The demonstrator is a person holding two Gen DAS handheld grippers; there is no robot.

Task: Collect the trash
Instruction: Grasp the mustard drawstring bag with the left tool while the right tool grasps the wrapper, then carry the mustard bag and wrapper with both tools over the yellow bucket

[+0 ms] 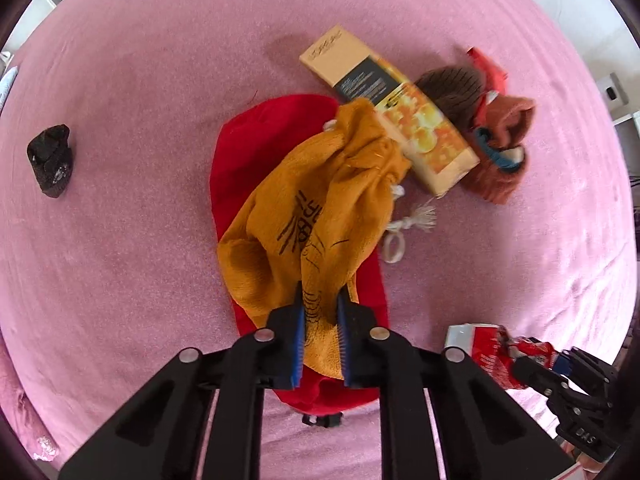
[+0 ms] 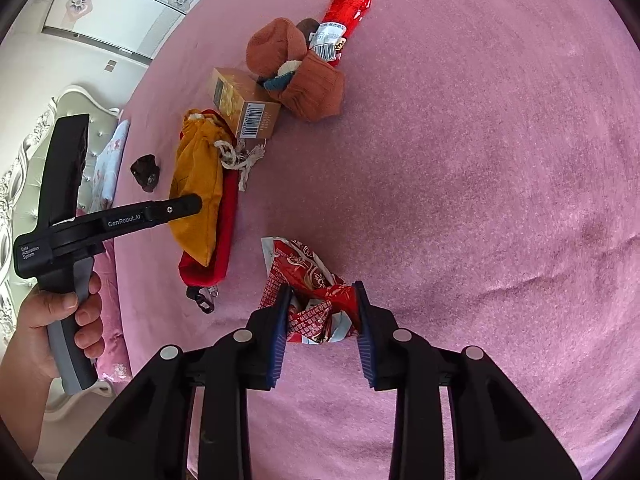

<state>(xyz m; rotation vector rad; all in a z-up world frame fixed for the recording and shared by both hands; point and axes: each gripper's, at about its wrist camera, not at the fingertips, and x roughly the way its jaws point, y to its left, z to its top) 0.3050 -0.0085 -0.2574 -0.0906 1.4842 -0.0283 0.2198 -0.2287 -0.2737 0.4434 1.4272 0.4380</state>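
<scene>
My left gripper [image 1: 320, 304] is shut on the bottom edge of a yellow drawstring bag [image 1: 320, 208], which lies over a red pouch [image 1: 264, 140]. My right gripper [image 2: 322, 296] is shut on a crumpled red and white snack wrapper [image 2: 304, 276]; the wrapper also shows at the lower right of the left wrist view [image 1: 492, 348]. A long orange cardboard box [image 1: 404, 116] rests against the bag's gathered mouth. A red snack packet [image 2: 344, 20] lies beyond a pile of brown socks [image 2: 308, 76]. A dark crumpled scrap [image 1: 50, 160] lies apart at the left.
Everything lies on a pink bedspread [image 2: 480, 160]. The left tool and the hand holding it [image 2: 64, 240] show at the left of the right wrist view. A white padded headboard [image 2: 24, 168] and a pillow [image 2: 112, 156] stand at the bed's far left.
</scene>
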